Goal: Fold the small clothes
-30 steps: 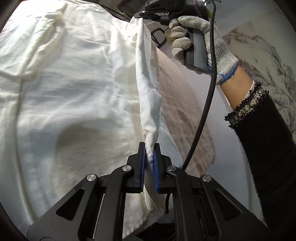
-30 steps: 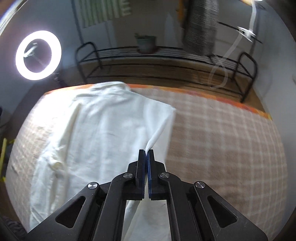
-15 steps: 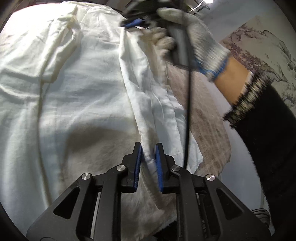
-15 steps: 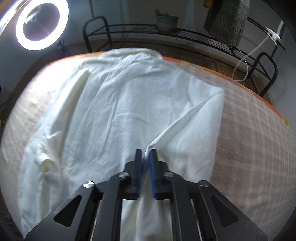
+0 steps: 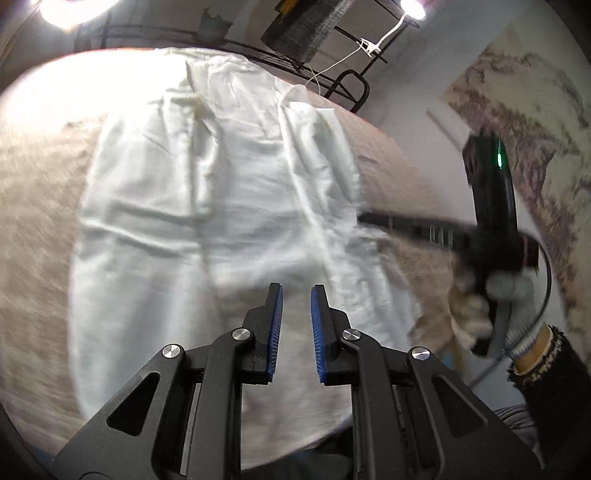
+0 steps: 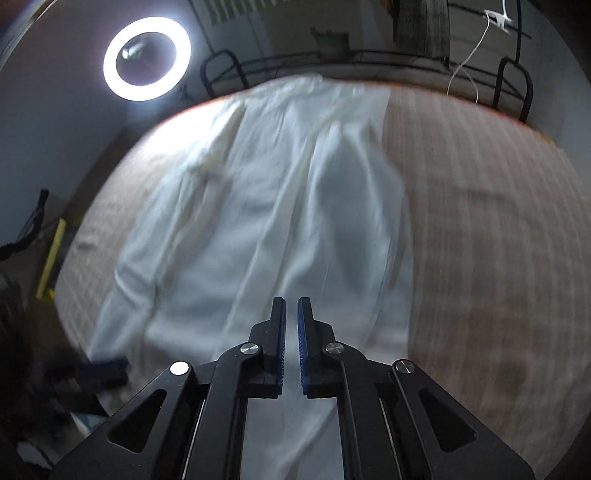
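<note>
A white garment lies spread on a checked beige tablecloth, its right side folded inward over the body. It also shows in the right wrist view. My left gripper is open and empty above the garment's near part. My right gripper is open with a narrow gap, empty, above the garment's near edge. The right gripper's body shows blurred at the right of the left wrist view, beside the folded edge.
A black metal rack stands behind the table with a plant pot and a cable. A ring light glows at the back left. The tablecloth lies right of the garment.
Both grippers have let go of the garment's side edge and opened. The folded edge now lies flat on the garment. Both grippers have pulled back toward the near side.
</note>
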Motion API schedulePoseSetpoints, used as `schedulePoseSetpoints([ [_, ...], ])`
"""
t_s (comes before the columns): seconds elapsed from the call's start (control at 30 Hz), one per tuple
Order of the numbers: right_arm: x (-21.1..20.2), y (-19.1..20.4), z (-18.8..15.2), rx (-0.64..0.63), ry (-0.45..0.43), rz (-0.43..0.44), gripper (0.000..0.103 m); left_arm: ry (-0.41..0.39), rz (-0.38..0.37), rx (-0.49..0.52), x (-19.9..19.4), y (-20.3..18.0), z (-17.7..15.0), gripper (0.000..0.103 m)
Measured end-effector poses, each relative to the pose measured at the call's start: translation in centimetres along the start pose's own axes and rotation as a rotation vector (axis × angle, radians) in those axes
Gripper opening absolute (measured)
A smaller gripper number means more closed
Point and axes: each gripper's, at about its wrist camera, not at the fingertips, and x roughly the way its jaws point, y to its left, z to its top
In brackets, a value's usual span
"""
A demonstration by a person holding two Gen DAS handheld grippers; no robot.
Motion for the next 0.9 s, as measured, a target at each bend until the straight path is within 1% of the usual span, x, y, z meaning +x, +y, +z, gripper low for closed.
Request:
schedulePoseSetpoints([
  [0.1, 1.7, 1.1, -2.2, -0.022, 0.050, -0.005, 0.005, -0.015, 0.019, -0.017, -0.9, 1.3, 0.4, 0.013],
  [0.17, 2.2, 2.1, -2.6, -0.052, 0.034, -0.011, 0.005, -0.033, 0.008, -0.056, -1.1, 2.1, 0.5, 0.013],
  [0.2, 2.4, 2.6, -2.5, -0.060, 0.021, 0.011, 0.005, -0.035, 0.004, -0.063, -1.1, 2.3, 0.5, 0.013],
  [0.27, 2.8, 3.7, -2.7, -0.077, 0.030, 0.068, 0.005, -0.047, 0.010, -0.060, -1.3, 2.4, 0.5, 0.013],
  [0.3, 3.1, 4.8, -2.9, -0.112, 0.058, 0.133, 0.005, -0.048, 0.012, -0.058, -0.9, 2.3, 0.6, 0.013],
  [0.37, 3.2, 6.6, -3.5, -0.178, 0.108, 0.218, 0.005, -0.035, 0.001, -0.055, -0.6, 2.1, 0.4, 0.013],
  [0.4, 3.1, 7.6, -3.8, -0.234, 0.122, 0.219, 0.005, -0.029, -0.002, -0.055, -0.4, 2.1, 0.3, 0.013],
  [0.47, 2.6, 8.2, -4.1, -0.279, 0.123, 0.209, 0.005, -0.007, -0.013, -0.058, 0.3, 1.7, 0.1, 0.013],
  [0.5, 2.2, 7.8, -3.9, -0.263, 0.119, 0.222, 0.005, 0.005, -0.018, -0.054, 0.6, 1.4, 0.0, 0.015],
  [0.57, 1.3, 6.0, -3.2, -0.198, 0.086, 0.222, 0.008, 0.035, -0.033, -0.038, 1.4, 0.4, -0.3, 0.029],
  [0.6, 0.5, 4.7, -2.8, -0.148, 0.059, 0.204, 0.012, 0.041, -0.039, -0.029, 1.7, -0.1, -0.5, 0.041],
  [0.63, -0.1, 3.5, -2.5, -0.107, 0.034, 0.186, 0.016, 0.047, -0.045, -0.021, 2.0, -0.6, -0.8, 0.044],
  [0.67, -0.8, 2.2, -2.2, -0.062, 0.008, 0.164, 0.018, 0.059, -0.049, -0.014, 2.3, -1.0, -0.9, 0.045],
  [0.7, -1.4, 0.7, -1.7, -0.009, -0.015, 0.138, 0.027, 0.073, -0.054, -0.008, 2.7, -1.4, -1.1, 0.045],
  [0.73, -1.8, -0.5, -1.4, 0.028, -0.029, 0.113, 0.039, 0.081, -0.055, -0.007, 2.9, -1.6, -1.1, 0.045],
  [0.77, -2.1, -1.3, -1.1, 0.062, -0.044, 0.083, 0.043, 0.090, -0.052, -0.009, 3.3, -1.9, -1.2, 0.045],
  [0.8, -2.4, -2.5, -1.2, 0.097, -0.056, 0.064, 0.043, 0.097, -0.054, -0.017, 3.6, -2.1, -1.3, 0.045],
  [0.83, -2.3, -3.0, -1.3, 0.114, -0.052, 0.063, 0.043, 0.102, -0.055, -0.021, 3.9, -2.3, -1.3, 0.045],
  [0.9, -1.5, -3.9, -1.8, 0.149, -0.026, 0.052, 0.043, 0.105, -0.048, -0.009, 4.3, -3.0, -1.3, 0.045],
])
